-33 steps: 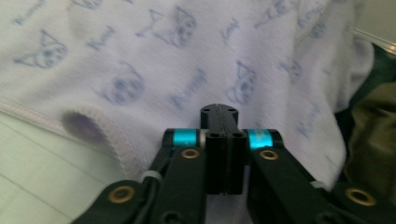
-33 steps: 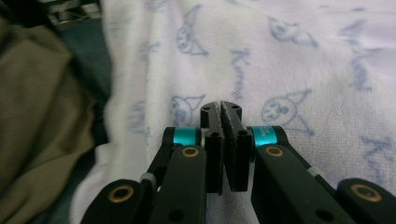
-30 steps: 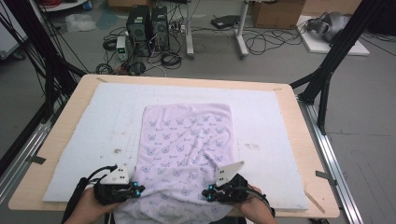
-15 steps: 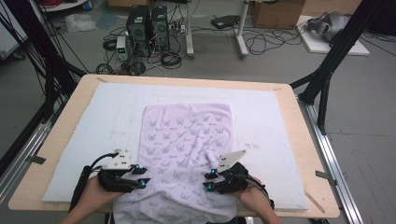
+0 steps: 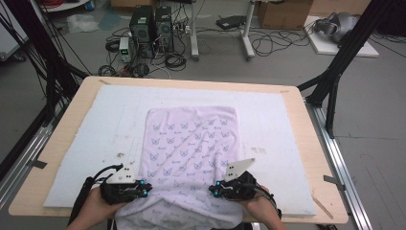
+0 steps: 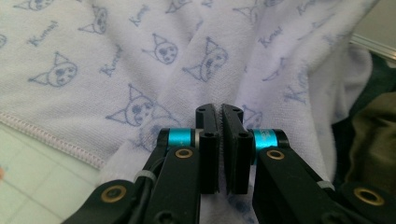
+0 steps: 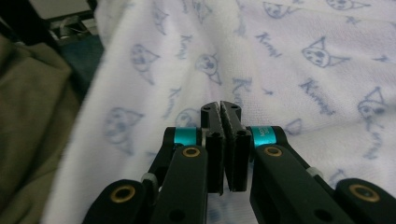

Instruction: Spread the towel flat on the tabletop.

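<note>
**Both grippers pinch the towel's near edge**

While the near edge of the towel point(image 5: 191, 143) hangs over the table's front edge toward the person, the step in hand looks like taking hold of that edge at two points, probably to fold the cloth away or pull it flat. At the left, the left gripper point(image 5: 143, 188) sits at the towel's near left corner, close to the front edge of the white mat point(image 5: 86, 143); its jaws have just been closing and, in the left gripper view, they now stand pressed together with a ridge of the cloth point(image 6: 140, 70) caught between them point(image 6: 219, 112). To do this well, that pinch should take only the top layer near the stitched hem, not a bunched fold. At the right, the right gripper point(image 5: 214, 190) holds the near right part the same way, its jaws having just been closing on a thin fold point(image 7: 219, 108). Both hands should rise and travel together so the cloth stays square.

The towel is pale lilac terry, printed with small blue cat-like faces and script. It lies in the middle of the mat, flat at the far end, wrinkled and gathered between the grippers.
</note>
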`<state>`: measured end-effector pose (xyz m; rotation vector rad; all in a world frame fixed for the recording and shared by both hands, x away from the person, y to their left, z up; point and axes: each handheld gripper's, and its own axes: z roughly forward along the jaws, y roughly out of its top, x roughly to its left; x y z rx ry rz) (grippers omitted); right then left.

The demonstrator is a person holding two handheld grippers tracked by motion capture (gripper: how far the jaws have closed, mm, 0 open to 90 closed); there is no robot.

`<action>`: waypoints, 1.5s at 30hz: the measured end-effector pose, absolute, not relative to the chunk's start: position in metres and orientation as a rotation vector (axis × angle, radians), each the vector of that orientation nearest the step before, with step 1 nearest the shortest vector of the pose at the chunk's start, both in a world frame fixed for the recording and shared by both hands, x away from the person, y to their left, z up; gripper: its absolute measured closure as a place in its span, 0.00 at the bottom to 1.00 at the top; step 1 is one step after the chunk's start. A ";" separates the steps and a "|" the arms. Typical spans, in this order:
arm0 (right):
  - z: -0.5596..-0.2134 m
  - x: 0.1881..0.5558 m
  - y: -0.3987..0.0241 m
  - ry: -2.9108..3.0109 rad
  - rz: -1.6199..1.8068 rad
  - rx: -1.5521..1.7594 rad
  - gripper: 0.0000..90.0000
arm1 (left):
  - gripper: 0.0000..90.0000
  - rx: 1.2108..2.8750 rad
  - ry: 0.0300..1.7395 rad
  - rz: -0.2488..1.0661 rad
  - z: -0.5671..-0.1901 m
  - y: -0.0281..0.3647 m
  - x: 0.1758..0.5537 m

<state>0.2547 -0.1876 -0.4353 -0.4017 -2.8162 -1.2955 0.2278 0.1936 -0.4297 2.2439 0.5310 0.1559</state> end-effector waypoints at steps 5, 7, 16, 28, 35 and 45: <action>-0.427 0.243 -0.195 -2.787 -1.357 -0.383 0.91 | 0.82 2.231 0.520 0.133 -0.422 0.197 0.216; -0.425 0.248 -0.202 -2.809 -1.374 -0.436 0.84 | 0.74 2.207 0.539 0.149 -0.418 0.201 0.226; -0.434 0.292 -0.230 -2.913 -1.282 -0.702 0.74 | 0.73 2.204 0.737 0.259 -0.433 0.199 0.290; -0.440 0.304 -0.222 -2.944 -1.224 -0.734 0.74 | 0.98 2.227 0.795 0.364 -0.432 0.198 0.313; -0.441 0.313 -0.216 -2.951 -1.235 -0.789 0.87 | 0.98 2.184 0.861 0.422 -0.431 0.204 0.334; -0.434 0.329 -0.218 -2.961 -1.272 -0.846 0.98 | 0.98 2.138 0.945 0.478 -0.432 0.214 0.351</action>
